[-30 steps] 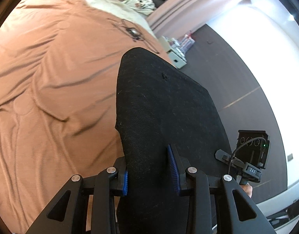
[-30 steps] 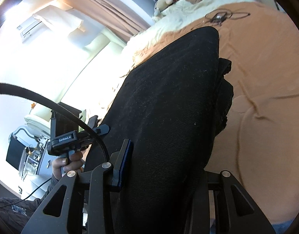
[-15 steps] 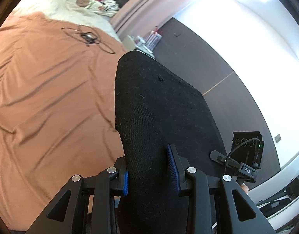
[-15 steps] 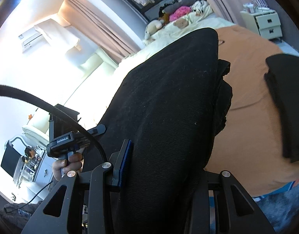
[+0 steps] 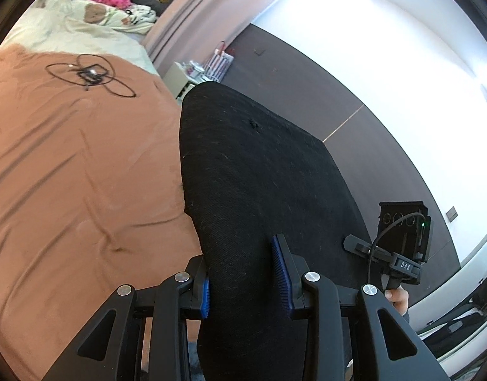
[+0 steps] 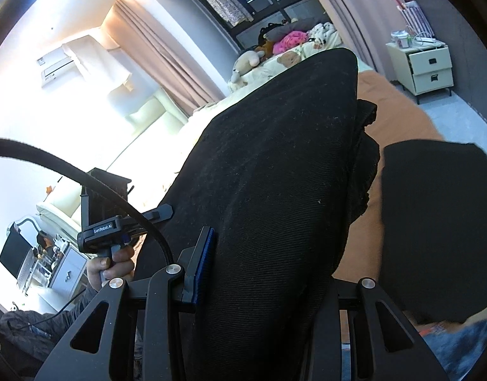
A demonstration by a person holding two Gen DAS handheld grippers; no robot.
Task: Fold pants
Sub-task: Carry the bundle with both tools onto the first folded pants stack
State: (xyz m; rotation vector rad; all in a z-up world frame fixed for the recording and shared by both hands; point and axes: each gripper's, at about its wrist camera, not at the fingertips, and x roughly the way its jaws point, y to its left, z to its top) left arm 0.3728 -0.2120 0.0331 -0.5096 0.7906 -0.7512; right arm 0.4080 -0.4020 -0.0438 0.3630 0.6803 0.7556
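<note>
Pants (image 5: 259, 190), black and folded, hung above the orange bed (image 5: 68, 174), clamped by the left gripper (image 5: 245, 281) and right gripper (image 6: 265, 263); keeping both level would probably land them flat.

Held pants (image 5: 262, 190) fill the space ahead of both grippers, blocking the forward path. Open blanket (image 5: 84, 190) to the left, clear but for a coiled cable (image 5: 91, 74) far off. On the right, a folded black garment (image 6: 434, 222) on the bed edge; nightstand (image 6: 424, 66) beyond, floor between.
</note>
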